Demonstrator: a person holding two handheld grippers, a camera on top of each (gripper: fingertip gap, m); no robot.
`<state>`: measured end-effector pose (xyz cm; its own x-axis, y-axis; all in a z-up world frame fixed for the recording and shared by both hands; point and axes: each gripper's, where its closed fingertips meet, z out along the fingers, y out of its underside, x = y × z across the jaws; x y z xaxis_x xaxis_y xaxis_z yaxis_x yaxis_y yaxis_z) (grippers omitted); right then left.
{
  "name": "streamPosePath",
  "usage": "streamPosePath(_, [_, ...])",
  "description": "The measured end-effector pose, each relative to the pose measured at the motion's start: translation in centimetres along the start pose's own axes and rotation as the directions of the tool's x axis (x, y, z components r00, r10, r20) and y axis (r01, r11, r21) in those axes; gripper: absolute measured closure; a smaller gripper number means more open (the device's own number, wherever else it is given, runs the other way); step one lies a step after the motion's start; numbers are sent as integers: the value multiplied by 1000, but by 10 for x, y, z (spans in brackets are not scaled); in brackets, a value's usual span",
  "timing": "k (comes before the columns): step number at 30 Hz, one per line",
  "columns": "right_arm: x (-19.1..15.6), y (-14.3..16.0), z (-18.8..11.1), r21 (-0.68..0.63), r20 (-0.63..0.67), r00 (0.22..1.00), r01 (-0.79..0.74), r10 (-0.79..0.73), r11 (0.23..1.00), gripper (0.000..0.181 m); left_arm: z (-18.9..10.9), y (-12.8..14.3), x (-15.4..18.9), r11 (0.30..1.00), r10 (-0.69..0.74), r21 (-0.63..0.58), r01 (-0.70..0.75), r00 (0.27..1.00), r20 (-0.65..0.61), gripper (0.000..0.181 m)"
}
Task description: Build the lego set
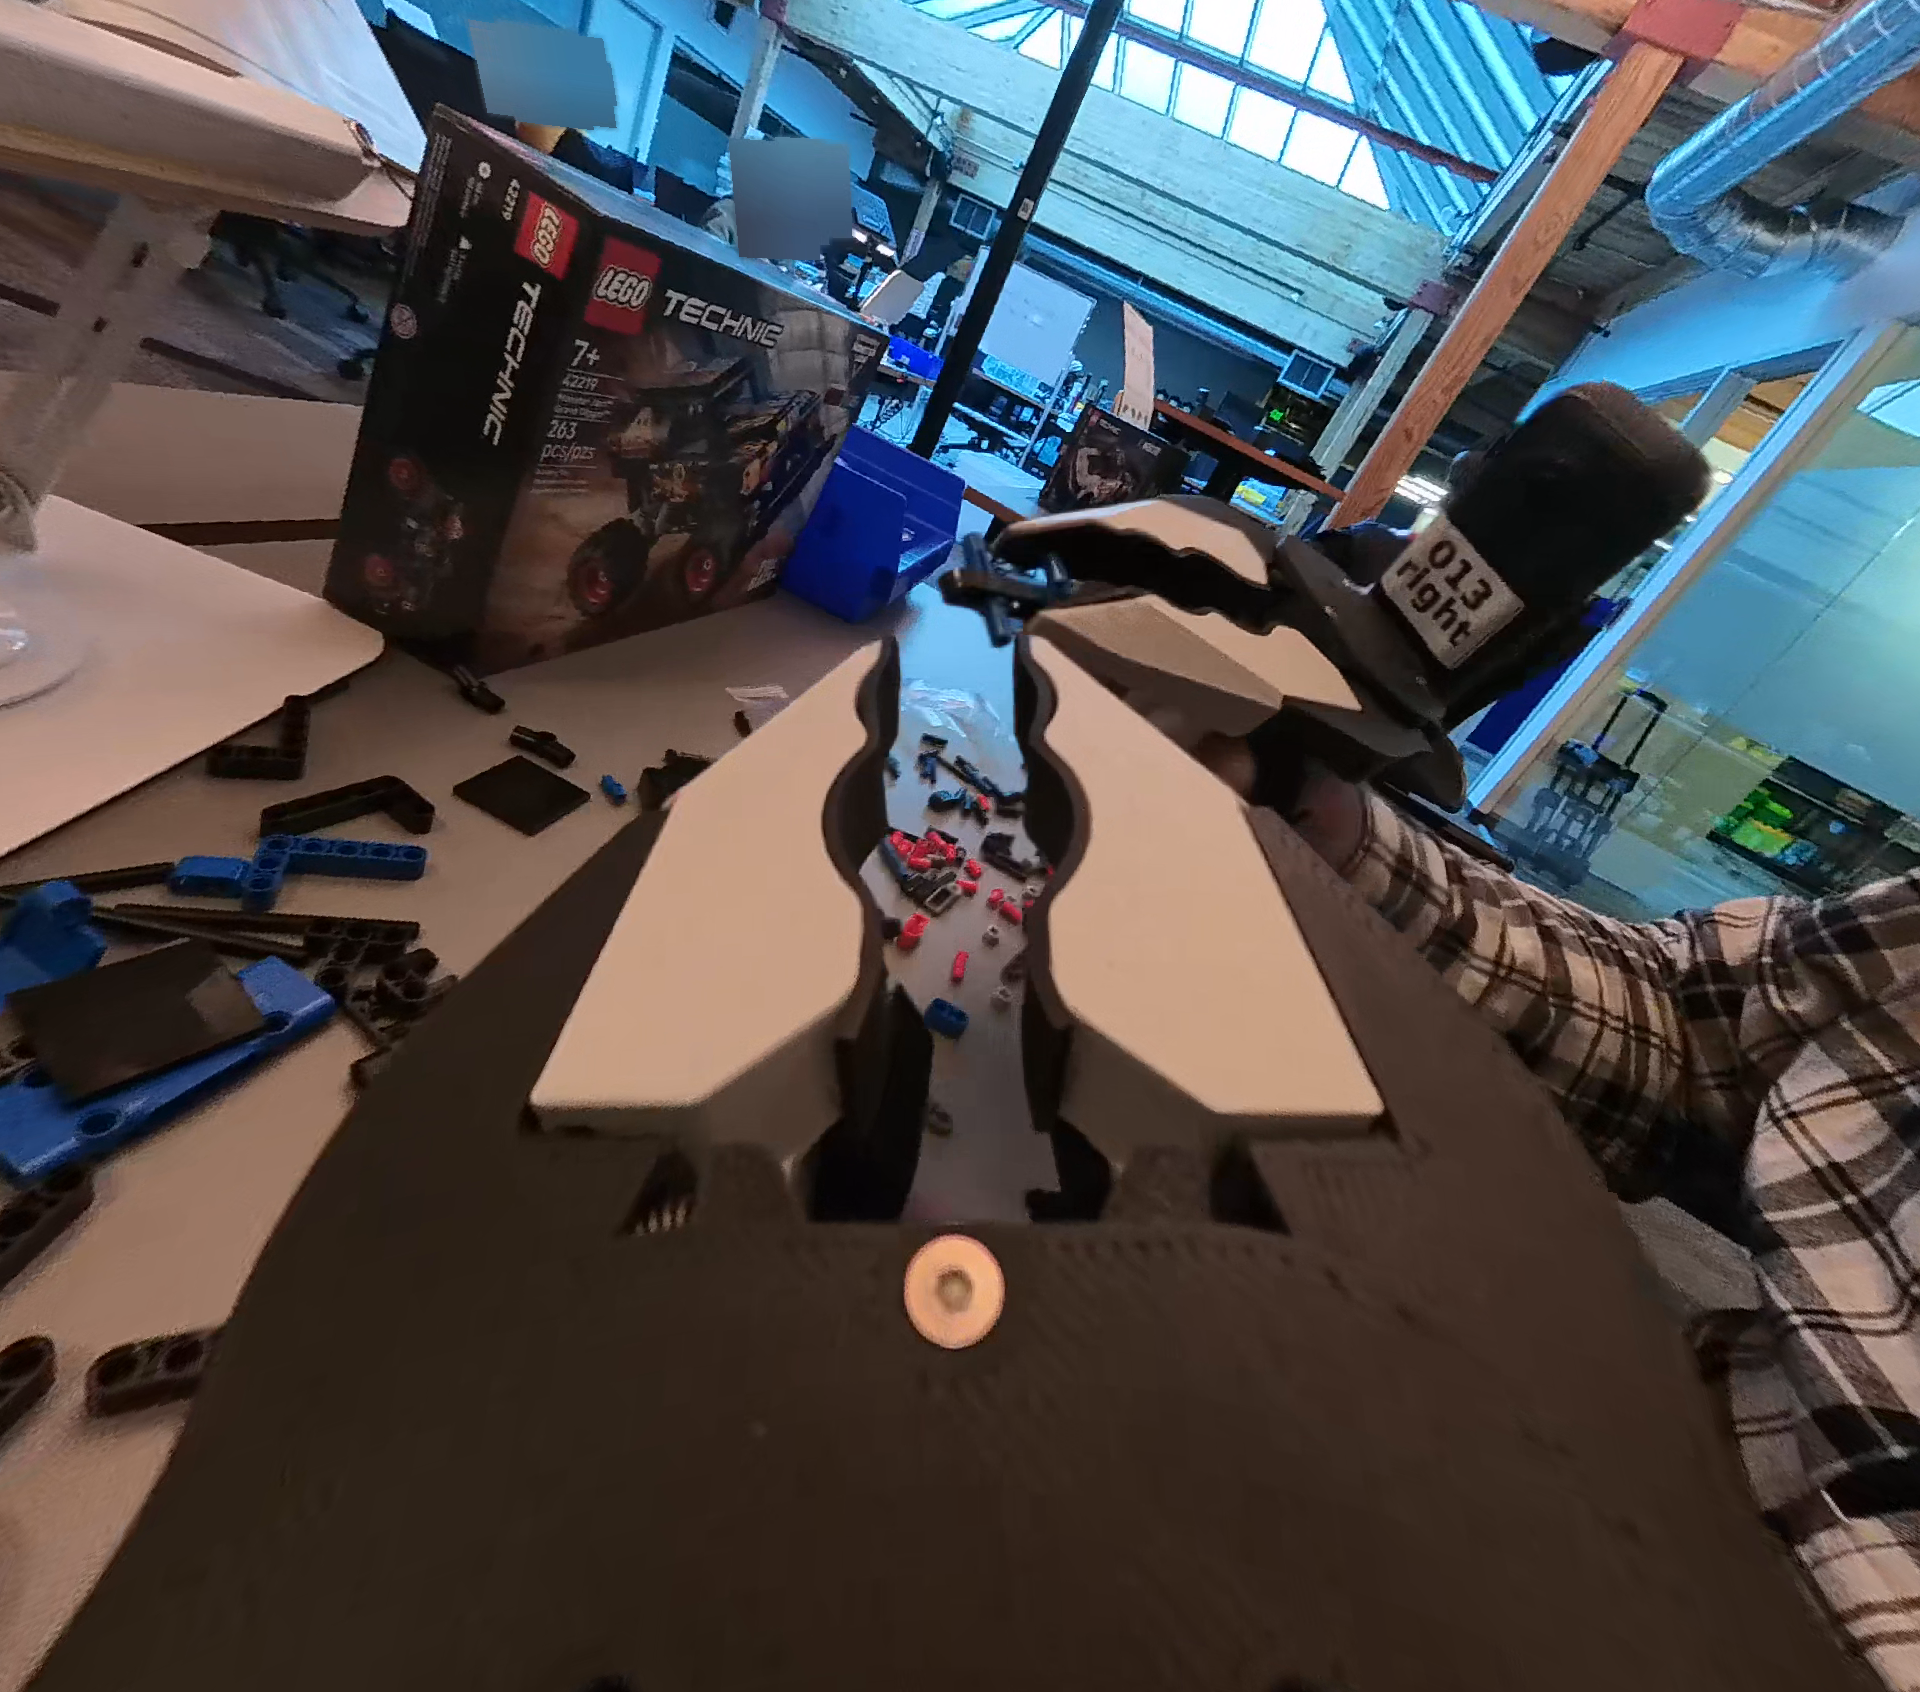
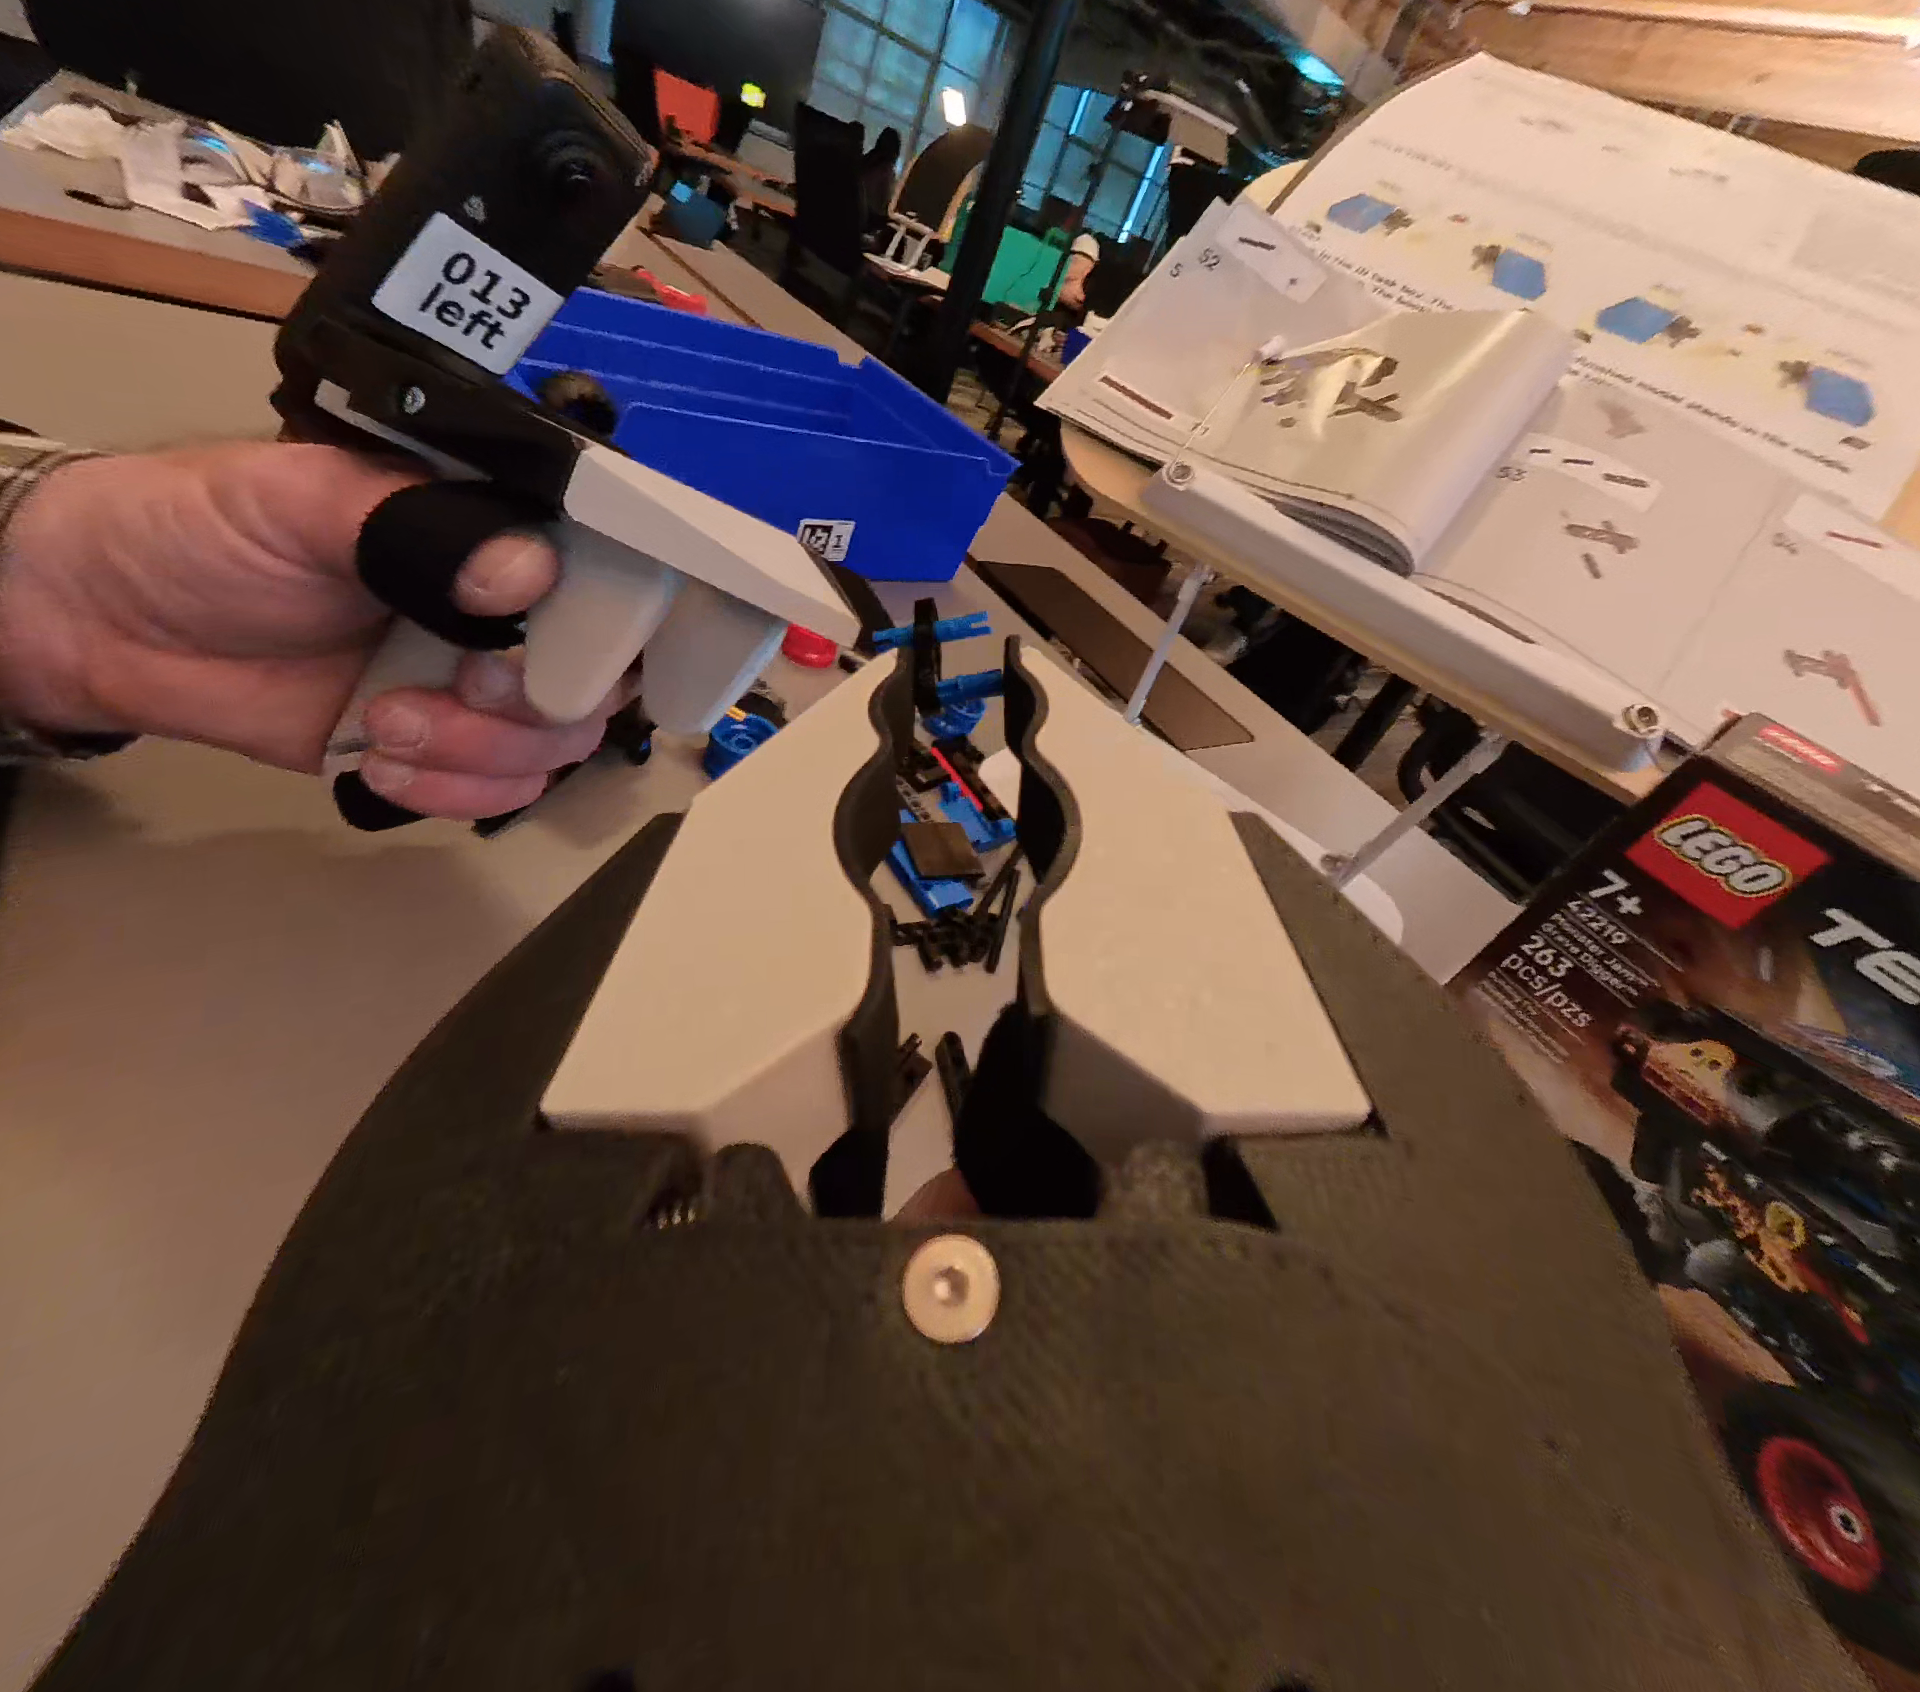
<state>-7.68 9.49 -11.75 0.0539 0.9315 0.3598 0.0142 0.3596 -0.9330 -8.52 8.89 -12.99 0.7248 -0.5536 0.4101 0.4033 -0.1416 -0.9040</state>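
At twelve o'clock above the left gripper (image 1: 956, 666), whose fingers are slightly spread and empty, the right gripper (image 1: 1013, 593) pinches a small black-and-blue piece (image 1: 997, 588) lying crosswise.

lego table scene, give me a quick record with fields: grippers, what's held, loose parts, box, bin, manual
left gripper: open, empty, held above the table
right gripper: shut on a small black and blue assembly, lifted off the table
loose parts: small red and black pins on the table; blue and black beams further left
set box: standing upright behind the parts
blue bin: on the table past the left gripper
instruction booklet: open on a raised stand
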Motion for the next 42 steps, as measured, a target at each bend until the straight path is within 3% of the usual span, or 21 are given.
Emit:
streamPosePath(5, [-9,-5,4,6,-51,991,122,-122,992,168,2,-3,8,1000,-12,23,13,999,-35,173])
streamPosePath(12, [-14,-9,5,29,-59,990,129,-127,991,167,-2,-11,12,997,-23,70,27,997,-71,180])
streamPosePath(22, [-31,-17,-3,89,76,988,124,-131,988,159,-6,-13,21,999,-19,38,24,989,-150,180])
streamPosePath(29, [-36,-24,-22,161,246,968,10,-50,987,155,-10,-9,29,999,-19,-36,11,976,-215,180])
streamPosePath(33, [-21,-21,-26,131,253,966,-86,51,988,160,-12,0,30,994,-36,-106,11,972,-234,181])
streamPosePath(42, [-33,-5,-18,45,293,955,-54,39,998,173,-7,25,38,972,-45,-235,-20,962,-268,180])
